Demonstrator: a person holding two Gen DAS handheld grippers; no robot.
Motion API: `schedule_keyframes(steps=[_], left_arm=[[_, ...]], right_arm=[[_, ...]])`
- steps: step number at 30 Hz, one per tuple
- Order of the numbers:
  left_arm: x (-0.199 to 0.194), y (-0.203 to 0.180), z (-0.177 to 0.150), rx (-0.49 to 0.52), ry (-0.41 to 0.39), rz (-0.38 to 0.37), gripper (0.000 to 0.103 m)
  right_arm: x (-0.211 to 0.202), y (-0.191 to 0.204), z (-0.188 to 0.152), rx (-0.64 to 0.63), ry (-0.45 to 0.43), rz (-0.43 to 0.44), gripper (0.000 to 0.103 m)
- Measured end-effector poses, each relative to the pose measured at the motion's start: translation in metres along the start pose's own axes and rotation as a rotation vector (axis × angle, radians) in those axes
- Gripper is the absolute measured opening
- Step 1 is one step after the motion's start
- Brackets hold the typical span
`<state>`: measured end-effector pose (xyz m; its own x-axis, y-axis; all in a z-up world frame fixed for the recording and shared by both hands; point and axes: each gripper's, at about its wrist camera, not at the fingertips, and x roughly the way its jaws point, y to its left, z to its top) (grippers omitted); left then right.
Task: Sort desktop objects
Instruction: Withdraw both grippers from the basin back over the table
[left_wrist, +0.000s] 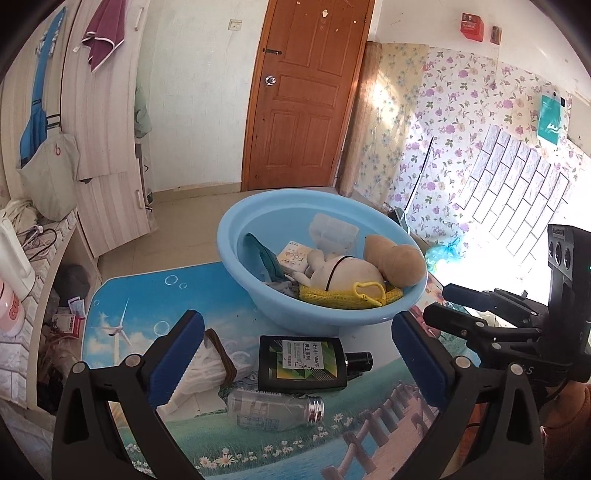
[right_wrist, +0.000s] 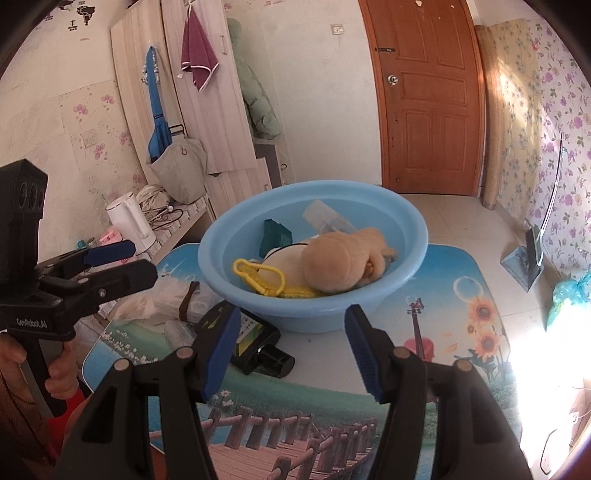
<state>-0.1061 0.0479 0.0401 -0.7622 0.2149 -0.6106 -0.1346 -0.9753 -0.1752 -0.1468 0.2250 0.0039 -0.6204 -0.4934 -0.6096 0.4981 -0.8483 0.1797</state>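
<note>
A light blue basin (left_wrist: 236, 236) (right_wrist: 406, 225) stands on the picture-printed table and holds a plush toy (left_wrist: 395, 260) (right_wrist: 340, 258), a yellow net bag (left_wrist: 332, 295), a small book, a green pouch and a clear box. In front of the basin lie a black bottle (left_wrist: 303, 363) (right_wrist: 255, 345), a clear bottle (left_wrist: 273, 408) and a white plastic bag (left_wrist: 201, 373). My left gripper (left_wrist: 295, 363) is open, above and around the black bottle. My right gripper (right_wrist: 291, 350) is open and empty, just in front of the basin.
The table top (left_wrist: 129, 302) (right_wrist: 461, 280) ends at rounded edges with floor beyond. A low shelf (right_wrist: 173, 221) on the left carries a white kettle (right_wrist: 129, 218) and cables. A wooden door (left_wrist: 303, 92) and wardrobe stand behind.
</note>
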Motion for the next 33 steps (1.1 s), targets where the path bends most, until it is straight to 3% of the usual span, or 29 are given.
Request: schedule_keyframes(steps=[11, 33], left_arm=[[0.009, 0.021, -0.025, -0.056, 0.068, 0.049, 0.102], [0.002, 0.089, -0.066, -0.153, 0.125, 0.141, 0.102]], right_arm=[[0.007, -0.013, -0.020, 0.030, 0.060, 0.006, 0.060], [0.033, 0.011, -0.037, 0.024, 0.161, 0.028, 0.060]])
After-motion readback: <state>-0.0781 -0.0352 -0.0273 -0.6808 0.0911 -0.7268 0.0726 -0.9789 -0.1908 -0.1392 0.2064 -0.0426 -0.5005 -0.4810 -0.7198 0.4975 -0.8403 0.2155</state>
